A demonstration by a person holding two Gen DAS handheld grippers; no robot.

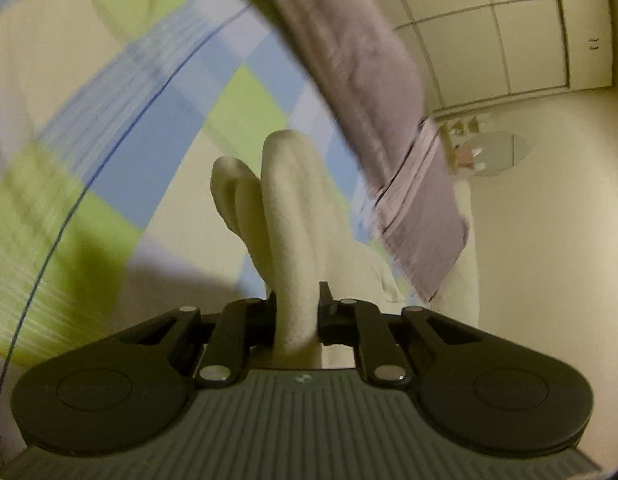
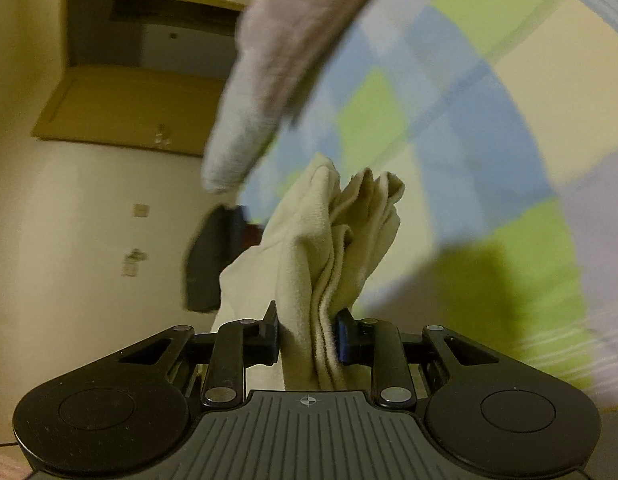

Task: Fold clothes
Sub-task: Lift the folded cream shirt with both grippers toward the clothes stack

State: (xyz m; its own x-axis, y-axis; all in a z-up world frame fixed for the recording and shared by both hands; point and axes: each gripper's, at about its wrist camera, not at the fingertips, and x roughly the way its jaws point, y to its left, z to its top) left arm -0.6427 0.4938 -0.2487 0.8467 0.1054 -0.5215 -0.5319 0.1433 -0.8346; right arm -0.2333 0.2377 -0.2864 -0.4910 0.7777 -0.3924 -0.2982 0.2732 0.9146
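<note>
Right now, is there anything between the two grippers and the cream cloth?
No. The left gripper and the right gripper are both already shut on the cream cloth. A grey garment hangs beyond, not between.

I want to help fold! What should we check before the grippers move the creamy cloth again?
1. Left gripper shut on the cream cloth: ok.
2. Right gripper shut on the cream cloth: ok.
3. Same cloth in both grippers: cannot tell.
4. Purple-grey garment out of the way: not ok, it hangs close by the cream cloth.
5. Checked bedsheet free for laying down: cannot tell, blurred.
</note>
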